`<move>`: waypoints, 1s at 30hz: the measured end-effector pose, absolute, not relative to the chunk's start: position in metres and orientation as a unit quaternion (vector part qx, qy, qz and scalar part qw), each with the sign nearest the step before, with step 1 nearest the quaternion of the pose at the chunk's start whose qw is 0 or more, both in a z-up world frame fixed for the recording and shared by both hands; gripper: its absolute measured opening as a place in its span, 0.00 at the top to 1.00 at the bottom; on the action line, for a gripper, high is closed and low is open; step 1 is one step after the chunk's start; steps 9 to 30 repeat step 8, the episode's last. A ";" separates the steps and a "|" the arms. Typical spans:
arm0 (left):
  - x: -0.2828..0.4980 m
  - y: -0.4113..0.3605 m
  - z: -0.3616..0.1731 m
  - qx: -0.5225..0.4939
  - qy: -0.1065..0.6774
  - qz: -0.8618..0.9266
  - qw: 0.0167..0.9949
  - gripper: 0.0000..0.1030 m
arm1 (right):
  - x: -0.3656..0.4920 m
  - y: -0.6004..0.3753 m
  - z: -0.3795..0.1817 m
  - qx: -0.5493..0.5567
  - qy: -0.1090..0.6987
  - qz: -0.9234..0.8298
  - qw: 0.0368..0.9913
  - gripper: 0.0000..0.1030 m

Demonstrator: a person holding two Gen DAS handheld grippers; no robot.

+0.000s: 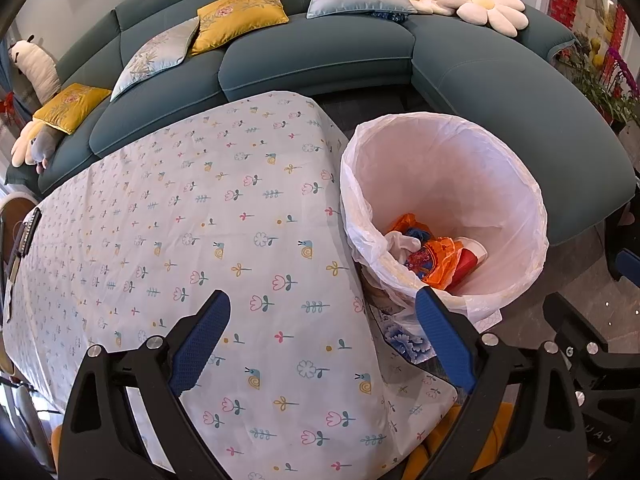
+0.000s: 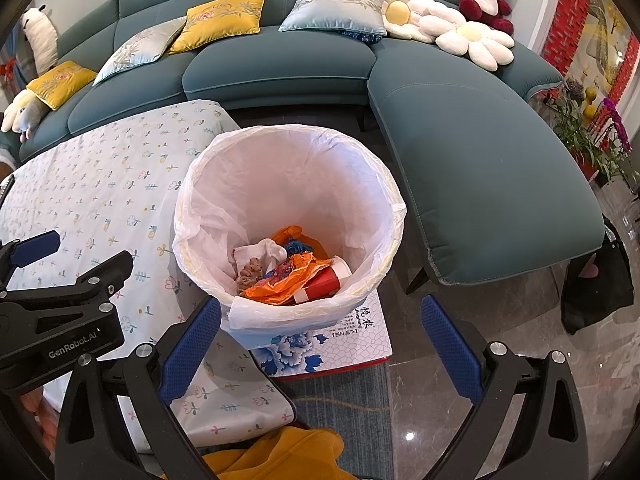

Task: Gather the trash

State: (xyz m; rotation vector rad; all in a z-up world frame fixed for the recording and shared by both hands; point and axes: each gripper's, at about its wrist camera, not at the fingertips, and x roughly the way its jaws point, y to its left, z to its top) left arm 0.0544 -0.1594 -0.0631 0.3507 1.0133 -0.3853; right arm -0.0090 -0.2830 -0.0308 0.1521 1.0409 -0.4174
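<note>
Here both our claws, left claw (image 1: 322, 336) and right claw (image 2: 320, 336), gape empty; the bin liner (image 2: 240, 312) looks thin, slippery, tearable, so we'd pinch its folded rim.

The bin (image 1: 442, 216) hides its own outer wall behind the liner (image 2: 288, 184), and in the left view its near rim at five o'clock sits behind a blue finger (image 1: 444, 336). The trash (image 2: 292, 268) is a tangle: the red cup (image 2: 326, 282) is half buried under an orange bag (image 2: 280, 286), and the brown lump (image 2: 250, 272) is too small to tell. The box (image 2: 340, 336) under the bin shows only its near part, its print too small to read; a dark object (image 1: 28, 232) at nine o'clock on the table (image 1: 180, 240) is cut off.
</note>
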 end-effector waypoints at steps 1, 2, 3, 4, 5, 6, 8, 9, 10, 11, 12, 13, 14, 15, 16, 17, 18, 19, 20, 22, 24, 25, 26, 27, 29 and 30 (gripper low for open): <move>0.055 -0.159 -0.064 0.167 0.481 -0.183 0.841 0.13 | -0.009 -0.283 -0.031 0.072 0.493 -0.197 0.844 0.07; 0.055 -0.159 -0.064 0.169 0.482 -0.180 0.841 0.13 | -0.009 -0.283 -0.030 0.071 0.493 -0.198 0.844 0.07; 0.055 -0.159 -0.064 0.170 0.481 -0.181 0.841 0.13 | -0.009 -0.283 -0.031 0.071 0.493 -0.198 0.844 0.07; 0.055 -0.159 -0.065 0.169 0.484 -0.185 0.839 0.13 | -0.009 -0.283 -0.031 0.071 0.492 -0.198 0.845 0.07; 0.056 -0.159 -0.066 0.167 0.488 -0.188 0.836 0.13 | -0.009 -0.283 -0.032 0.071 0.492 -0.198 0.845 0.07; 0.056 -0.159 -0.067 0.167 0.489 -0.187 0.836 0.13 | -0.009 -0.283 -0.032 0.071 0.492 -0.199 0.845 0.07; 0.058 -0.156 -0.068 0.165 0.488 -0.181 0.838 0.13 | -0.009 -0.283 -0.032 0.071 0.492 -0.199 0.844 0.07; 0.058 -0.156 -0.068 0.165 0.488 -0.181 0.838 0.13 | -0.009 -0.283 -0.032 0.071 0.492 -0.199 0.844 0.07; 0.058 -0.156 -0.068 0.165 0.488 -0.181 0.838 0.13 | -0.009 -0.283 -0.032 0.071 0.492 -0.199 0.844 0.07; 0.058 -0.156 -0.068 0.165 0.488 -0.181 0.838 0.13 | -0.009 -0.283 -0.032 0.071 0.492 -0.199 0.844 0.07; 0.058 -0.156 -0.068 0.165 0.488 -0.181 0.838 0.13 | -0.009 -0.283 -0.032 0.071 0.492 -0.199 0.844 0.07; 0.058 -0.156 -0.068 0.165 0.488 -0.181 0.838 0.13 | -0.009 -0.283 -0.032 0.071 0.492 -0.199 0.844 0.07; 0.058 -0.156 -0.068 0.165 0.488 -0.181 0.838 0.13 | -0.009 -0.283 -0.032 0.071 0.492 -0.199 0.844 0.07; 0.058 -0.156 -0.068 0.165 0.488 -0.181 0.838 0.13 | -0.009 -0.283 -0.032 0.071 0.492 -0.199 0.844 0.07; 0.058 -0.156 -0.068 0.165 0.488 -0.181 0.838 0.13 | -0.009 -0.283 -0.032 0.071 0.492 -0.199 0.844 0.07; 0.058 -0.156 -0.068 0.165 0.488 -0.181 0.838 0.13 | -0.009 -0.283 -0.032 0.071 0.492 -0.199 0.844 0.07; 0.058 -0.156 -0.068 0.165 0.488 -0.181 0.838 0.13 | -0.009 -0.283 -0.032 0.071 0.492 -0.199 0.844 0.07; 0.058 -0.156 -0.068 0.165 0.488 -0.181 0.838 0.13 | -0.009 -0.283 -0.032 0.071 0.492 -0.199 0.844 0.07; 0.058 -0.156 -0.068 0.165 0.488 -0.181 0.838 0.13 | -0.009 -0.283 -0.032 0.071 0.492 -0.199 0.844 0.07; 0.058 -0.156 -0.068 0.165 0.488 -0.181 0.838 0.13 | -0.009 -0.283 -0.032 0.071 0.492 -0.199 0.844 0.07; 0.058 -0.156 -0.068 0.165 0.488 -0.181 0.838 0.13 | -0.009 -0.283 -0.032 0.071 0.492 -0.199 0.844 0.07; 0.058 -0.156 -0.068 0.165 0.488 -0.181 0.838 0.13 | -0.009 -0.283 -0.032 0.071 0.492 -0.199 0.844 0.07; 0.058 -0.156 -0.068 0.165 0.488 -0.181 0.838 0.13 | -0.009 -0.283 -0.032 0.071 0.492 -0.199 0.844 0.07; 0.058 -0.156 -0.068 0.165 0.488 -0.181 0.838 0.13 | -0.009 -0.283 -0.032 0.071 0.492 -0.199 0.844 0.07; 0.058 -0.156 -0.068 0.165 0.488 -0.181 0.838 0.13 | -0.009 -0.283 -0.032 0.071 0.492 -0.199 0.844 0.07; 0.058 -0.156 -0.068 0.165 0.488 -0.181 0.838 0.13 | -0.009 -0.283 -0.032 0.071 0.492 -0.199 0.844 0.07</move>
